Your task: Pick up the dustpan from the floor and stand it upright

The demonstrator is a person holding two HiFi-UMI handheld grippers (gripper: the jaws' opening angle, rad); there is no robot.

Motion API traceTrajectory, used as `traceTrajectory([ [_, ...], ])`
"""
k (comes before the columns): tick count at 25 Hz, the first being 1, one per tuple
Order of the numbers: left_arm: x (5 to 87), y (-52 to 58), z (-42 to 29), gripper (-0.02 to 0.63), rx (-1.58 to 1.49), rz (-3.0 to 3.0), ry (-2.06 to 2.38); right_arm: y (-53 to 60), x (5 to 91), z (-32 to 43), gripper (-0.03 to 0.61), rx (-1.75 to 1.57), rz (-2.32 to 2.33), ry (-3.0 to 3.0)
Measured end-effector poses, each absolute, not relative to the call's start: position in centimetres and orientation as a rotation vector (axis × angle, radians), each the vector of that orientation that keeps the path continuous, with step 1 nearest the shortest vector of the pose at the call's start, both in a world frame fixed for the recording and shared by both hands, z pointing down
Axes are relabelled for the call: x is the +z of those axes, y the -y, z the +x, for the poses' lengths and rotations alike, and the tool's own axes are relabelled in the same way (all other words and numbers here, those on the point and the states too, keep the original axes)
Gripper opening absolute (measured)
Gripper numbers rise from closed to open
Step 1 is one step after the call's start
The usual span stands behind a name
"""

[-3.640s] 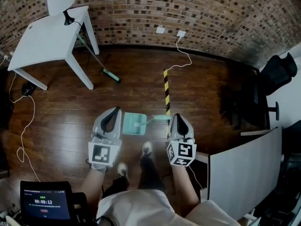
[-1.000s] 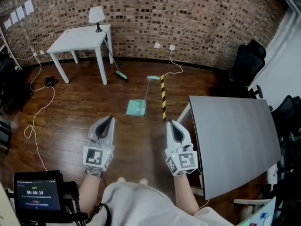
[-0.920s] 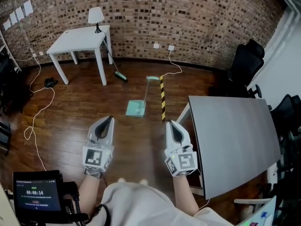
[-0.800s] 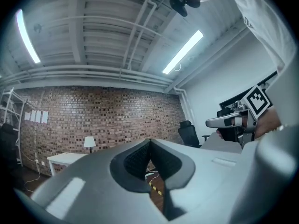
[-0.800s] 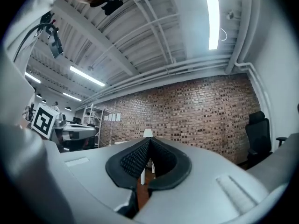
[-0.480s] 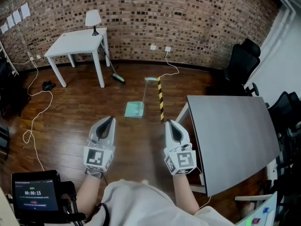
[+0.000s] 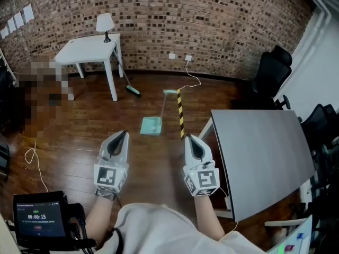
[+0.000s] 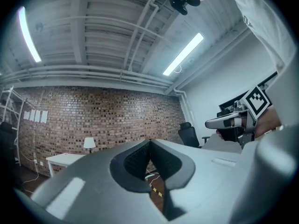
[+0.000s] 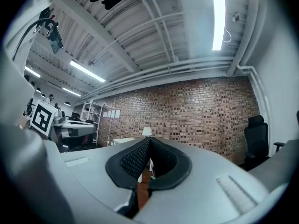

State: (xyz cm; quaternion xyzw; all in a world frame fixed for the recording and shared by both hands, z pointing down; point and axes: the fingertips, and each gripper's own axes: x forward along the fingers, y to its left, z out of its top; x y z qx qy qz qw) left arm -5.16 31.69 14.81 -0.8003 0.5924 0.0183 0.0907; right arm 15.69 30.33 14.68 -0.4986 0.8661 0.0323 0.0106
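Both hands are up in front of the person, well back from the action. The left hand-held gripper [image 7: 122,135] has its jaws closed tip to tip with nothing between them. Same story on the right hand-held gripper [image 7: 189,139]: pads pressed together and empty. The two ride side by side, pointing out towards the brick wall [image 7: 222,15].

The dustpan [image 7: 151,126] is out ahead on the wooden floor [image 7: 85,120], well apart from both grippers. Its mint-green pan is down on the boards, and its long handle [image 7: 162,103] runs away towards the wall. From up here I can't tell for sure whether that handle stands up or lies flat.

Just to the pan's right runs a yellow-and-black striped tape [image 7: 180,115]. A broom [image 7: 128,86] leans by the white worktop [image 7: 87,49], which carries a lamp [image 7: 104,21]. A grey worktop [image 7: 259,157] fills the right side.
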Motion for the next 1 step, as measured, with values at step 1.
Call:
traceTrajectory([
  [1,14.79,-31.67,-5.25,0.002,0.054,-2.377,-1.761,-30.34,14.67,15.66,0.012,0.103,-1.557,-2.704],
])
